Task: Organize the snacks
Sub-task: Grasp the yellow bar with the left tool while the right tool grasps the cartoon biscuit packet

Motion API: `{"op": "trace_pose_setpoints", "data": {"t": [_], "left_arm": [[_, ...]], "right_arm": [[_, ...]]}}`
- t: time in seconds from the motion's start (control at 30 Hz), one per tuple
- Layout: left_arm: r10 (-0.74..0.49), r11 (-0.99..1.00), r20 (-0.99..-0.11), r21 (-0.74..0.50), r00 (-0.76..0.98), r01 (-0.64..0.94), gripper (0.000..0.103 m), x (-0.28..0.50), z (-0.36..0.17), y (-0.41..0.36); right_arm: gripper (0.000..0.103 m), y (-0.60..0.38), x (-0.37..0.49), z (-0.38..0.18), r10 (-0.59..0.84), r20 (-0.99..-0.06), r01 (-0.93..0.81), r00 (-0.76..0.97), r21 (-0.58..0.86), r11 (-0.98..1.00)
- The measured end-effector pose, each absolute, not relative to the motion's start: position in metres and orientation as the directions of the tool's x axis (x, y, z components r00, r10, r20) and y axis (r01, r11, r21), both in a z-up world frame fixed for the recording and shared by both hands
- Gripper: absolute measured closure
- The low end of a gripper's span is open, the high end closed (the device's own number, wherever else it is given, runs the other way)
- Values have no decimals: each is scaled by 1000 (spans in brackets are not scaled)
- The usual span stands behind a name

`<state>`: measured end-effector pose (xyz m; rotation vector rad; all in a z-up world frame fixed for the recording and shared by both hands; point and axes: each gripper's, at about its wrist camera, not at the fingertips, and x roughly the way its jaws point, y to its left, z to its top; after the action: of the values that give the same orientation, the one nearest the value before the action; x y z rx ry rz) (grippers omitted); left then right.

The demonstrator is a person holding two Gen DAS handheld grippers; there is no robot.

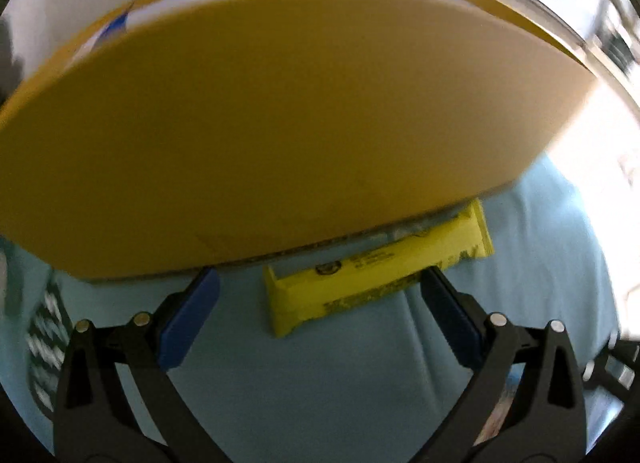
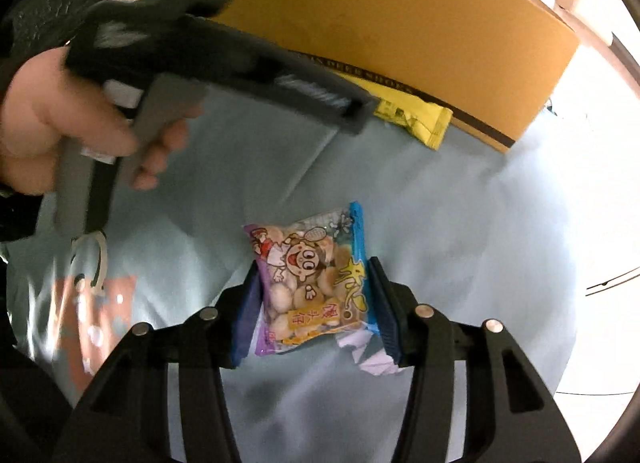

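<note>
Your right gripper (image 2: 314,295) has its blue pads pressed on both sides of the clear cookie packet with a cartoon face and purple and blue edges (image 2: 310,283), which lies on the pale blue cloth (image 2: 460,243). Your left gripper (image 1: 320,303) stands wide open, nothing clamped; the long yellow snack bar wrapper (image 1: 380,275) lies between its fingertips on the cloth, its far end tucked against the base of the large yellow cardboard box (image 1: 280,123). Your left hand (image 2: 60,123), seen from the right wrist, grips the grey handle.
</note>
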<state>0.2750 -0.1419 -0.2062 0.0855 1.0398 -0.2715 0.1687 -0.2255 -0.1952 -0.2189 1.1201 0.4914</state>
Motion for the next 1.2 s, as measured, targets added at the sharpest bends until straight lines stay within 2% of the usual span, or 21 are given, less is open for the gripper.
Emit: {"op": "trace_pose_setpoints", "data": {"t": [0.07, 0.13, 0.2, 0.23, 0.3, 0.4, 0.5, 0.57, 0.7, 0.77, 0.83, 0.87, 0.9, 1.03, 1.2], "left_arm": [[-199, 971, -865, -110, 460, 213, 2, 279, -209, -140], [-191, 972, -871, -105, 452, 209, 2, 278, -209, -142], [-174, 965, -886, -67, 429, 252, 2, 273, -210, -146], [-167, 946, -894, -26, 416, 323, 2, 266, -212, -153], [-216, 902, -887, -23, 407, 430, 6, 253, -211, -161], [-383, 844, -836, -144, 393, 517, 7, 233, -197, -158], [-428, 829, -781, -139, 455, 542, 7, 235, -180, -157], [-444, 817, -774, -142, 452, 559, 6, 242, -175, -161], [-416, 777, -825, -104, 383, 621, 2, 268, -193, -193], [-297, 754, -877, 27, 377, 657, 2, 267, -214, -209], [-305, 766, -877, 4, 370, 642, 13, 270, -214, -207], [-307, 772, -870, 10, 387, 636, 46, 271, -211, -206], [-321, 754, -867, 11, 382, 657, 70, 269, -209, -208], [-298, 682, -859, 114, 417, 722, 81, 245, -213, -209], [-309, 734, -853, 67, 421, 675, 84, 226, -213, -181]], "right_arm": [[50, -223, 171, -195, 267, -898, -476, 349, 75, 876], [49, -224, 165, -194, 267, -895, -477, 359, 69, 876], [49, -222, 164, -194, 271, -891, -481, 363, 70, 874], [49, -220, 164, -194, 273, -890, -482, 364, 70, 873], [48, -218, 166, -193, 275, -889, -483, 367, 70, 873], [47, -224, 153, -196, 279, -884, -475, 375, 75, 877], [46, -223, 150, -195, 278, -882, -473, 380, 73, 878], [46, -221, 152, -195, 273, -885, -473, 376, 70, 878], [46, -222, 156, -195, 273, -889, -469, 367, 77, 880], [46, -223, 160, -194, 272, -891, -468, 364, 77, 880], [46, -223, 163, -194, 276, -892, -460, 358, 88, 883], [46, -225, 166, -194, 278, -892, -457, 357, 93, 884], [46, -226, 167, -195, 280, -892, -455, 356, 96, 885], [47, -231, 169, -198, 280, -890, -444, 360, 101, 890], [51, -241, 167, -199, 278, -882, -403, 380, 113, 908]]}}
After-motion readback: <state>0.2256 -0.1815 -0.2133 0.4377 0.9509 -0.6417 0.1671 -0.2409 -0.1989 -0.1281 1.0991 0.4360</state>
